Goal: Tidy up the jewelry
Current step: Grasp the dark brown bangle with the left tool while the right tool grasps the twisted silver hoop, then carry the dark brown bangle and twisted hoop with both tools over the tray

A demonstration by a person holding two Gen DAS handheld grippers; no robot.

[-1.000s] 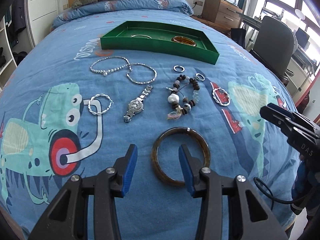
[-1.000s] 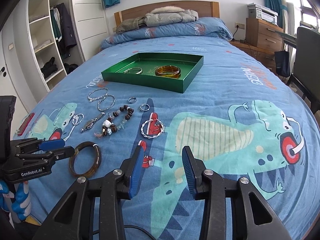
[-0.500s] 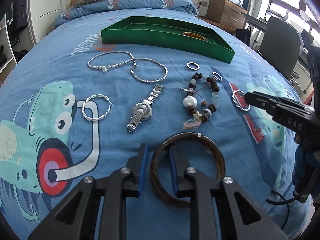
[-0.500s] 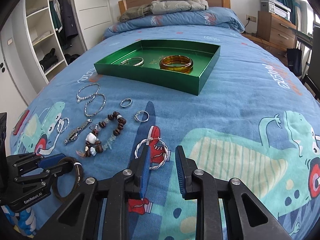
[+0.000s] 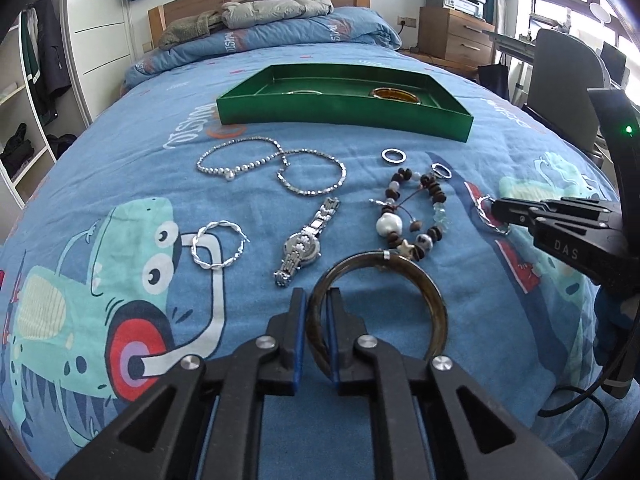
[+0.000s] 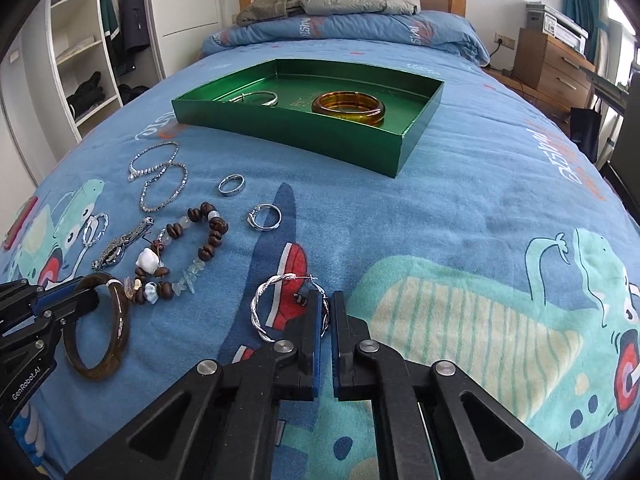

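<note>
A bed (image 5: 120,184) covered in a blue cartoon-print quilt carries everything. Toward its headboard sits a shallow green tray (image 6: 288,136), holding an amber bangle (image 6: 348,108) on the right and a thin silver bracelet (image 6: 256,98) on the left.

Nearer the cameras, the left hand-held gripper (image 5: 316,322) has its blue pads pinching the left side of a dark brown bangle (image 5: 436,312), one finger inside the ring and one outside; the bangle sits low over the quilt just below a beaded bracelet (image 5: 412,216). The right hand-held gripper (image 6: 328,316) is pressed together on the right edge of a twisted silver hoop (image 6: 264,308), which lies on the quilt over a red shoe print.

Left of the beaded bracelet lies a silver watch (image 5: 308,240), and further left a second twisted hoop (image 5: 216,248). Between these and the tray, two silver chains (image 5: 276,164) touch each other. Two small silver rings (image 6: 232,184) rest apart, between the beads and the tray.
</note>
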